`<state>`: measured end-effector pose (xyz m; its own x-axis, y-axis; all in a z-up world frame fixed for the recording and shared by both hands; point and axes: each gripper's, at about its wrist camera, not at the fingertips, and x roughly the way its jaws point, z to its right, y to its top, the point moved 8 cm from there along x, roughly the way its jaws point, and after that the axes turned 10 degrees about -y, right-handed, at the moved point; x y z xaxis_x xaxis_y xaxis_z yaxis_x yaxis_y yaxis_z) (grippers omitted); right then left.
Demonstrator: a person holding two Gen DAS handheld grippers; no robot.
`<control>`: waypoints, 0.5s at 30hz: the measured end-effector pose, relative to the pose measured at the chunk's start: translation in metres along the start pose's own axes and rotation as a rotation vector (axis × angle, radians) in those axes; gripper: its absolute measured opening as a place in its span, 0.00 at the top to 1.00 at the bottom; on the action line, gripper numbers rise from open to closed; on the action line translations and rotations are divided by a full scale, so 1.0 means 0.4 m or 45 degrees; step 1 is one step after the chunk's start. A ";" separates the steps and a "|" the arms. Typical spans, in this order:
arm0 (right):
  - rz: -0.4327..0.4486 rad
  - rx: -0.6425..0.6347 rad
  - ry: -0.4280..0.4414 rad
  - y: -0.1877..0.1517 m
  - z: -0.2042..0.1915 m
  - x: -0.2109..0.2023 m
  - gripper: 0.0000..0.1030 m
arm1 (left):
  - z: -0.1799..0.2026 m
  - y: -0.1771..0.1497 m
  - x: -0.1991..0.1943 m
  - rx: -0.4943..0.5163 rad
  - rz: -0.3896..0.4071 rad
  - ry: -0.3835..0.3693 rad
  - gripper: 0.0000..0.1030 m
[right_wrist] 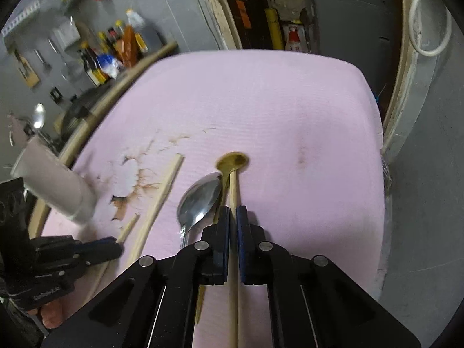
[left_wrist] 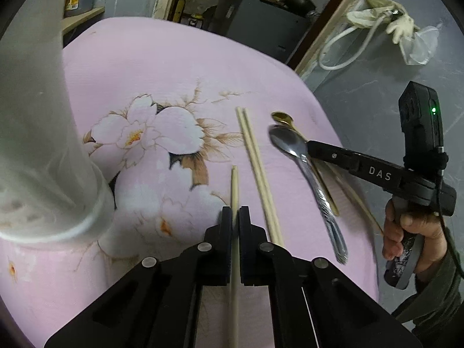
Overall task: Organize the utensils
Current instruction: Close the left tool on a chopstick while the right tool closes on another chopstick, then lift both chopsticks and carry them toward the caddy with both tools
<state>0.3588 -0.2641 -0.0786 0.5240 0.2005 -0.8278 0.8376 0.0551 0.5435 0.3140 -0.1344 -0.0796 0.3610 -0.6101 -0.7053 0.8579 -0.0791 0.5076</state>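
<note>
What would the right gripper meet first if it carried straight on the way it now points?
Probably the gold spoon's bowl: the right gripper, shut on a chopstick, points at it; depth is unclear.

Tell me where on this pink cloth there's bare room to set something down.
Free: the far half of the pink flowered cloth, beyond the gold spoon, and its right side. Crowded: the near middle, where the pair of wooden chopsticks, the steel spoon and the frosted plastic cup sit.

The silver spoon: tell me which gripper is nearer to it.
Right. The right gripper, shut on a chopstick, sits right beside the silver spoon. The left gripper, gripping another chopstick, is farther, beyond the chopstick pair.
</note>
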 end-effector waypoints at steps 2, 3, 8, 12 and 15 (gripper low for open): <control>0.048 0.006 0.015 -0.011 -0.006 -0.023 0.97 | 0.016 -0.005 -0.015 0.027 0.034 -0.016 0.98; 0.059 0.010 0.021 -0.014 -0.011 -0.031 0.97 | 0.024 -0.009 -0.023 0.038 0.051 -0.022 0.98; 0.186 0.022 0.069 -0.024 -0.031 -0.102 0.97 | 0.055 -0.013 -0.080 0.096 0.171 -0.031 0.98; 0.328 0.014 0.099 -0.020 -0.060 -0.162 0.97 | 0.077 -0.007 -0.130 0.149 0.286 -0.019 0.98; 0.455 -0.027 0.073 -0.018 -0.094 -0.204 0.97 | 0.108 0.005 -0.176 0.206 0.427 -0.017 0.98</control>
<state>0.3041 -0.2439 -0.0099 0.7731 0.2654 -0.5760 0.5993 -0.0086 0.8004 0.2745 -0.1255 -0.0075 0.6069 -0.6332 -0.4803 0.6235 0.0045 0.7818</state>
